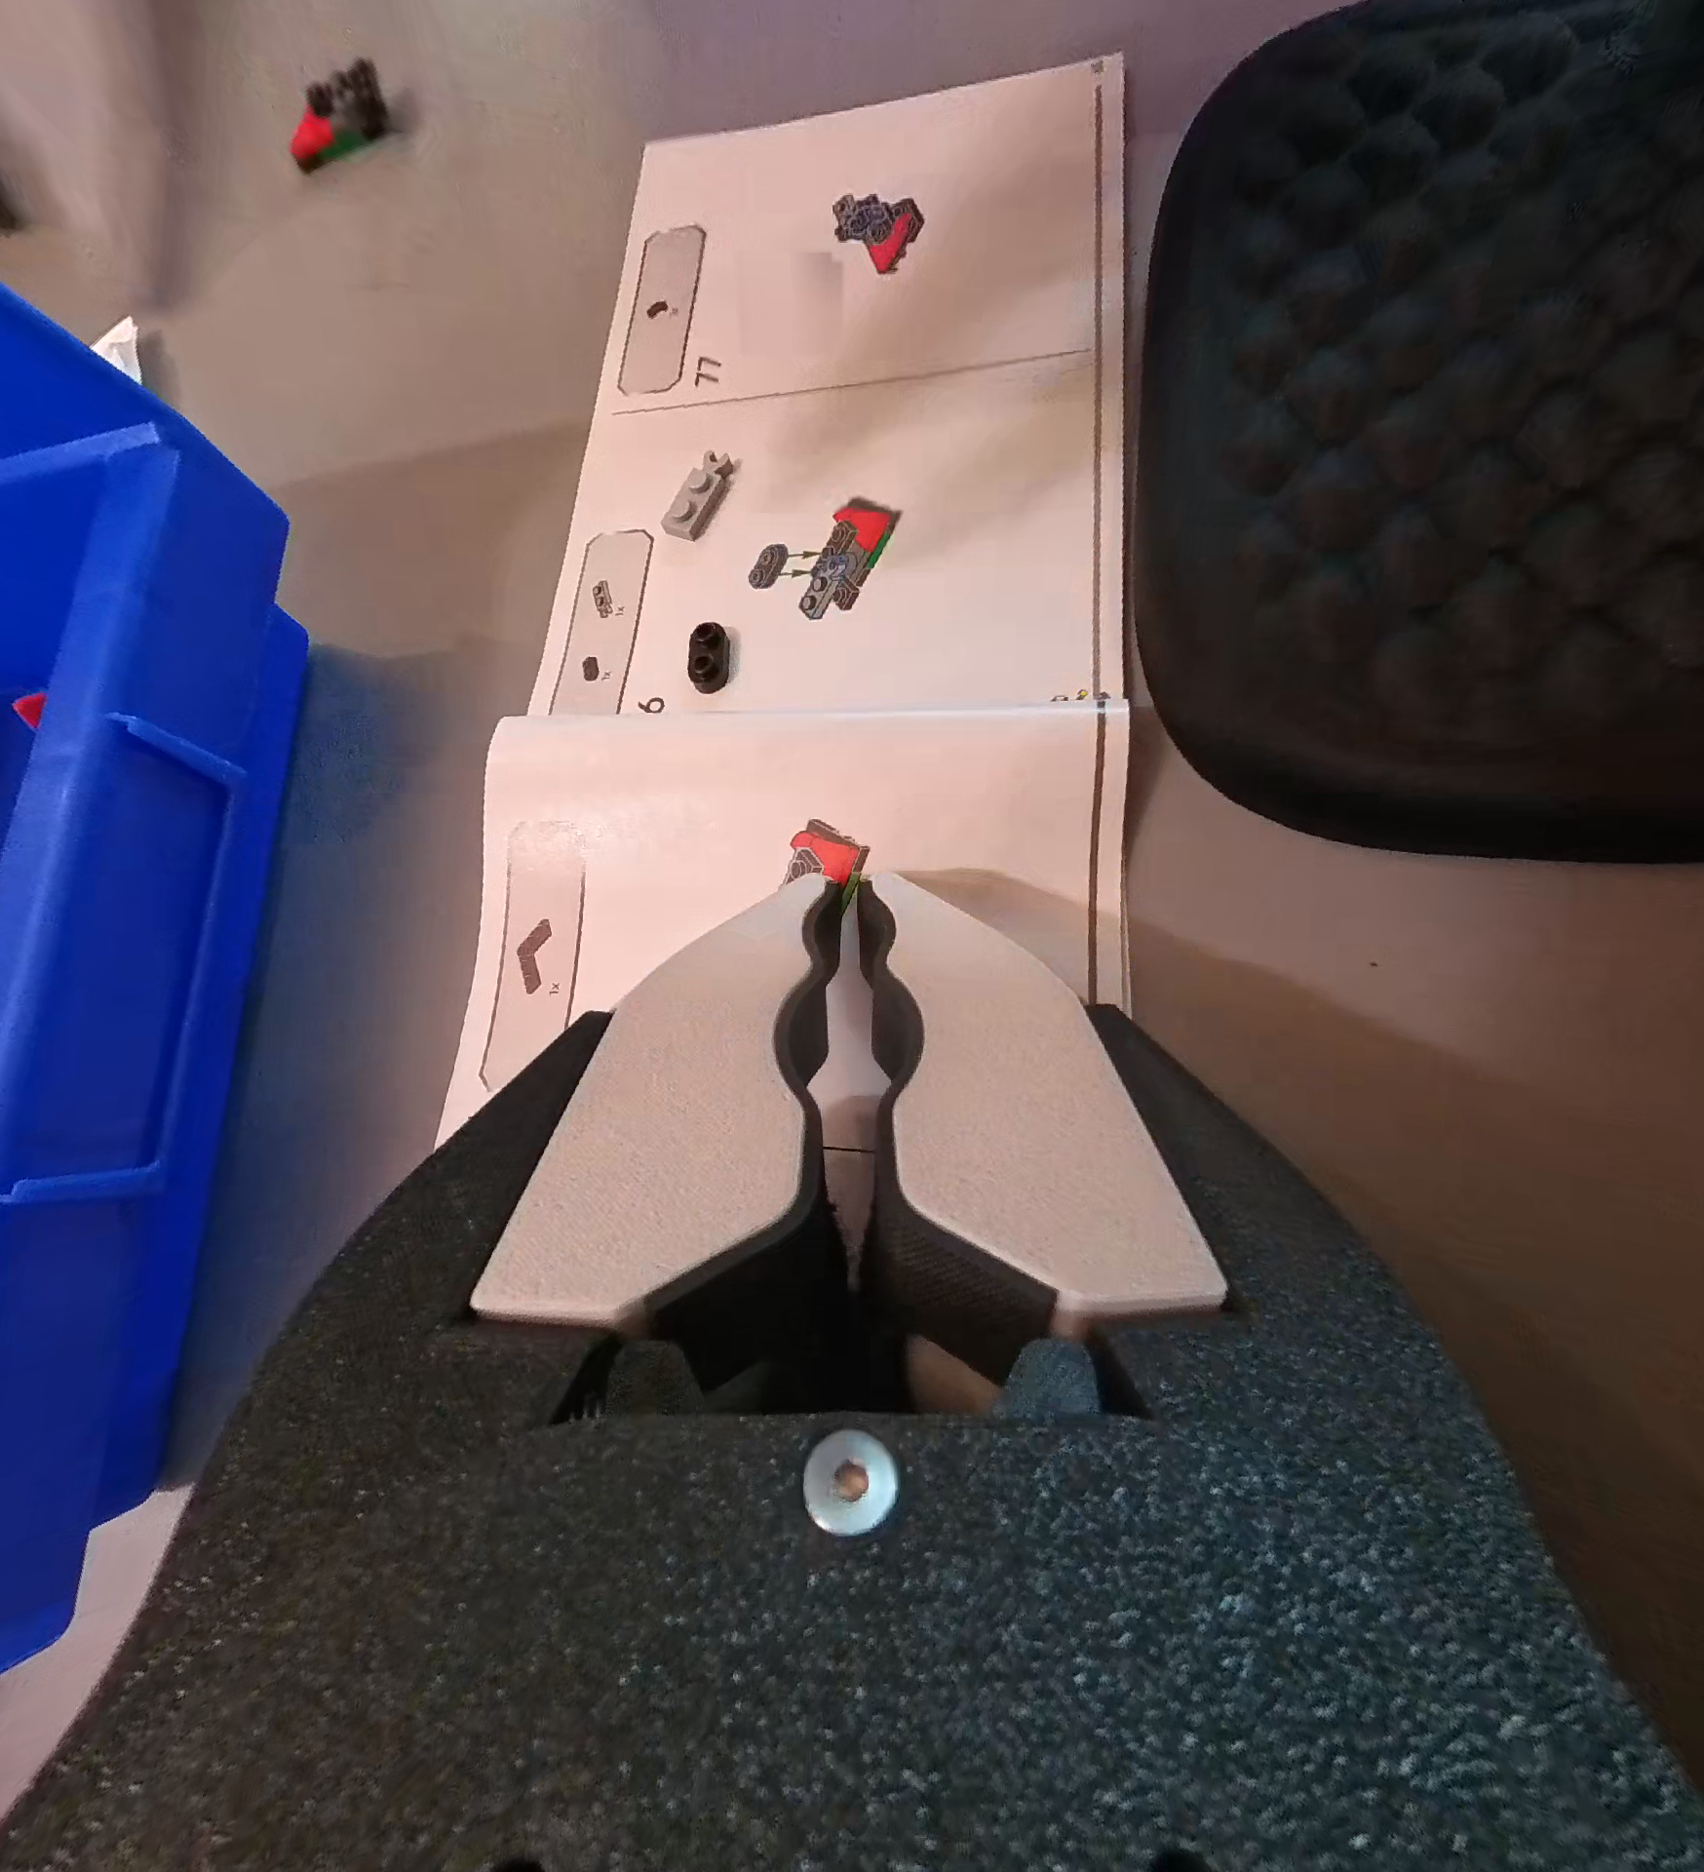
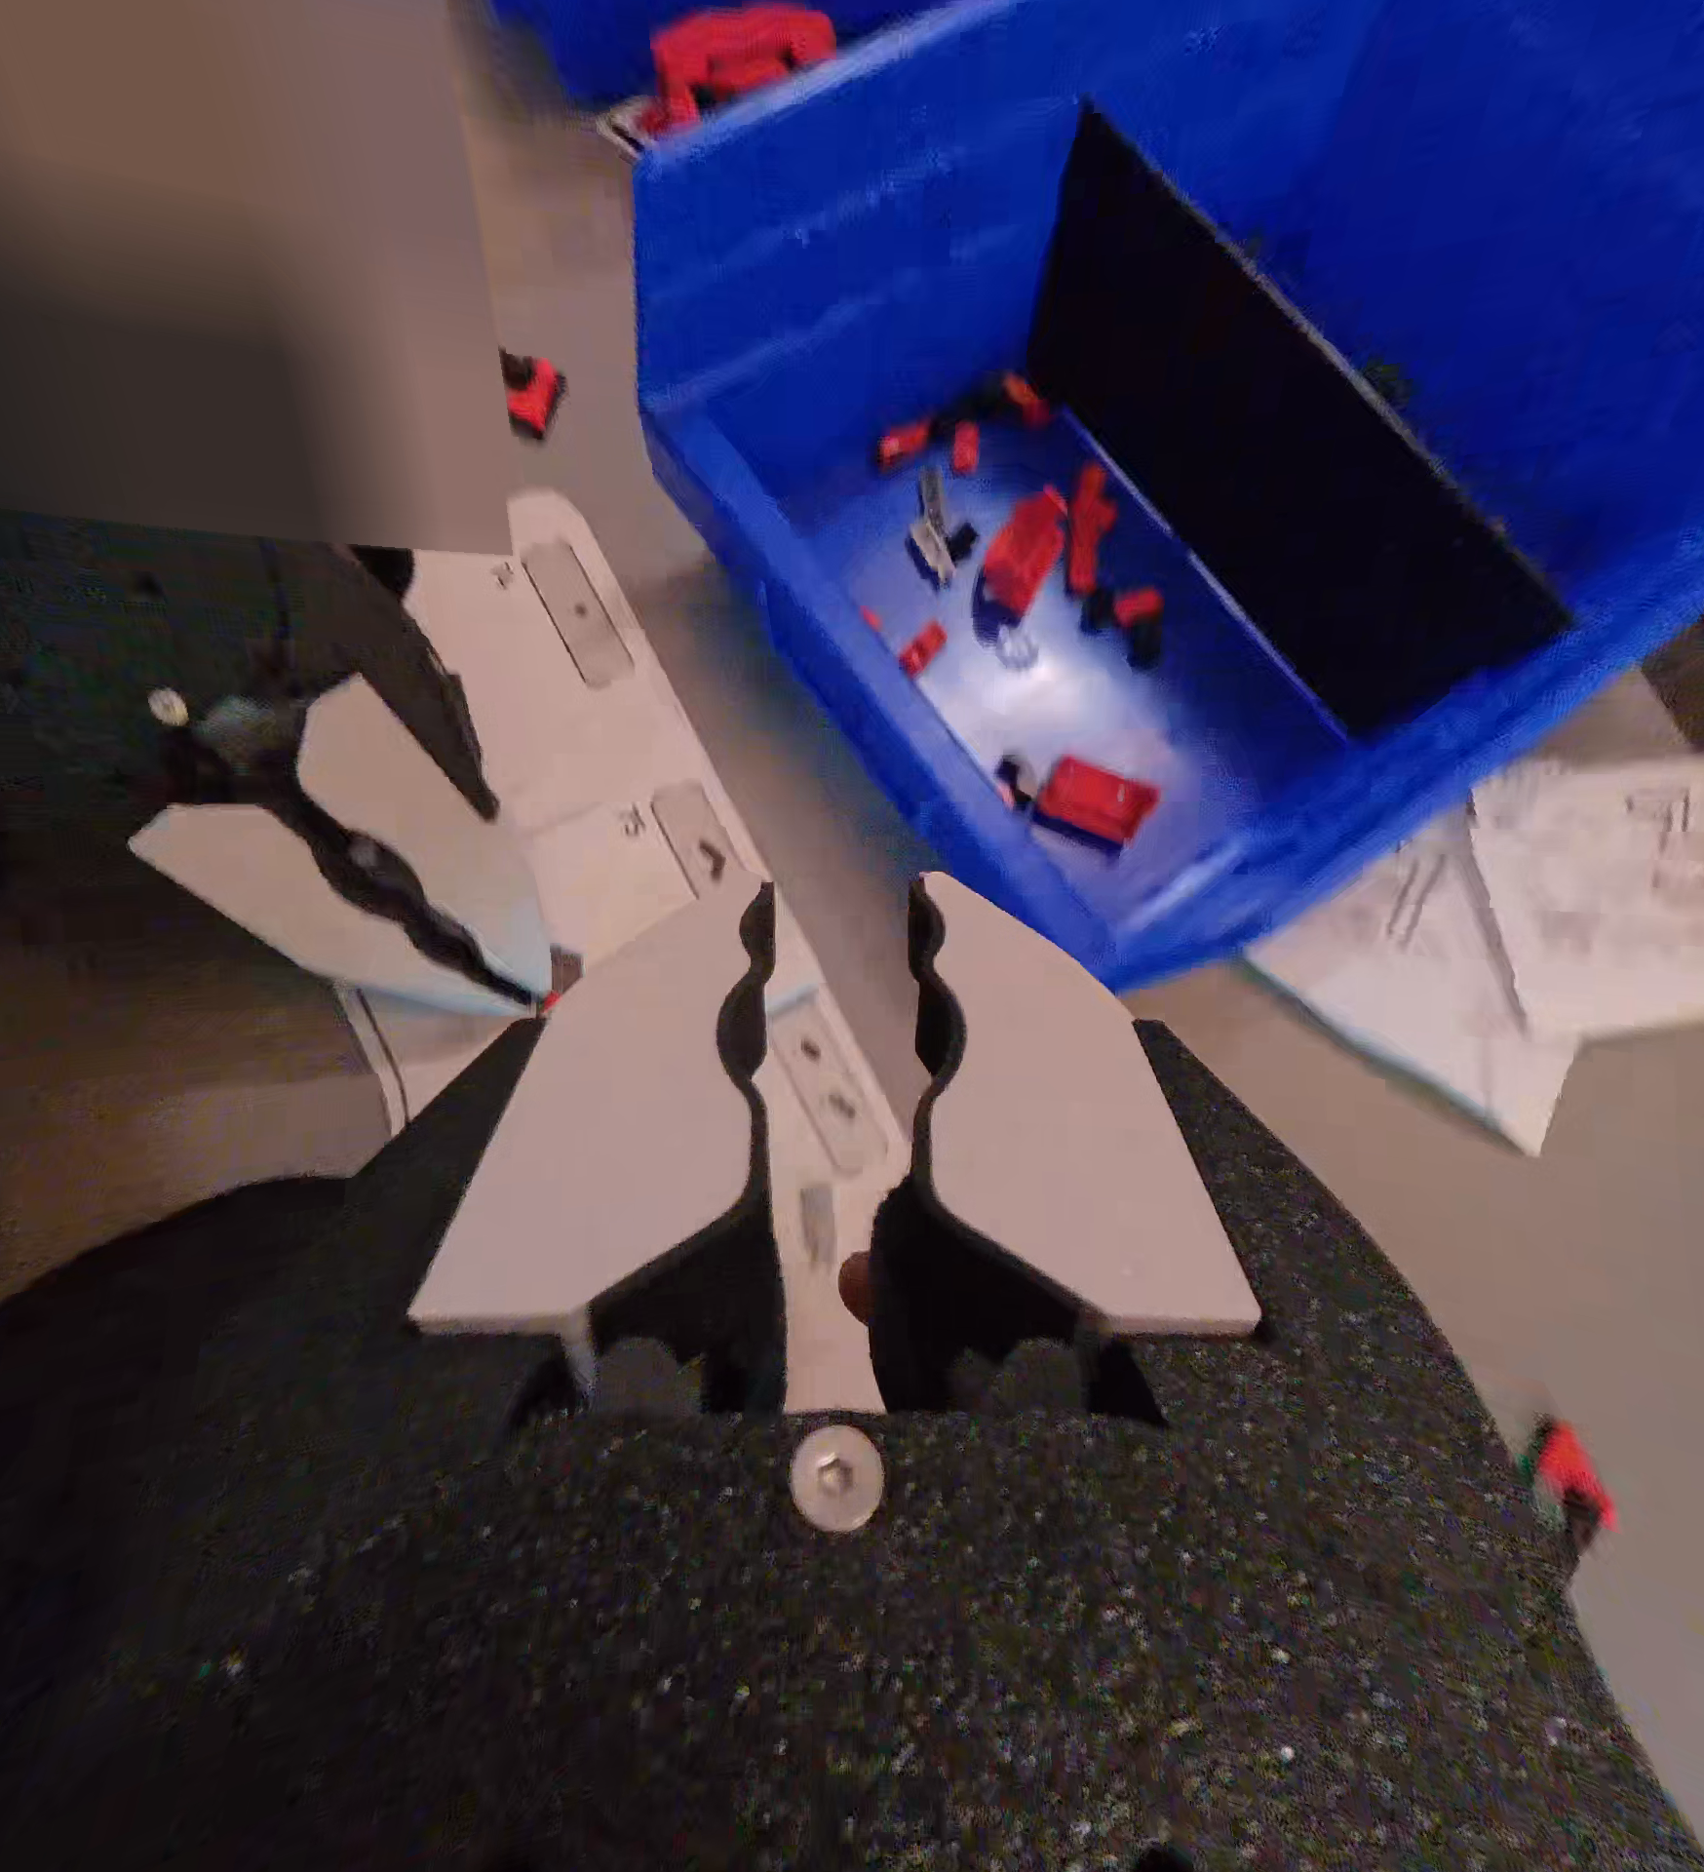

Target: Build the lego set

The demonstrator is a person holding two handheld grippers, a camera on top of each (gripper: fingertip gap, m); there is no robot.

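1. The left tongs [image 1: 849, 891] have smooth grey fingers with wavy black inner edges. They are squeezed almost together, with a thin sliver of red and green at the tips. I cannot tell if that is a held piece or the drawing on the paper behind.
2. The right tongs [image 2: 840, 891] look the same. They are open with a clear gap, and nothing is in them.
3. Both tongs sit on rough, speckled black bodies with a shiny round screw.
4. A white paper booklet [image 1: 939, 334] lies flat on the smooth tan counter [image 1: 392, 365].
5. A small grey flat brick [image 1: 698, 496] and a small black rounded brick [image 1: 711, 656] rest on the booklet.
6. A little red, black and green built bit [image 1: 336, 117] sits far off on the counter.
7. A shiny blue plastic bin [image 2: 807, 253] holds loose red and black bricks [image 2: 1025, 552]. A flat black divider [image 2: 1263, 446] stands in it.
8. A dark bumpy cushion [image 1: 1486, 405] lies beside the booklet.
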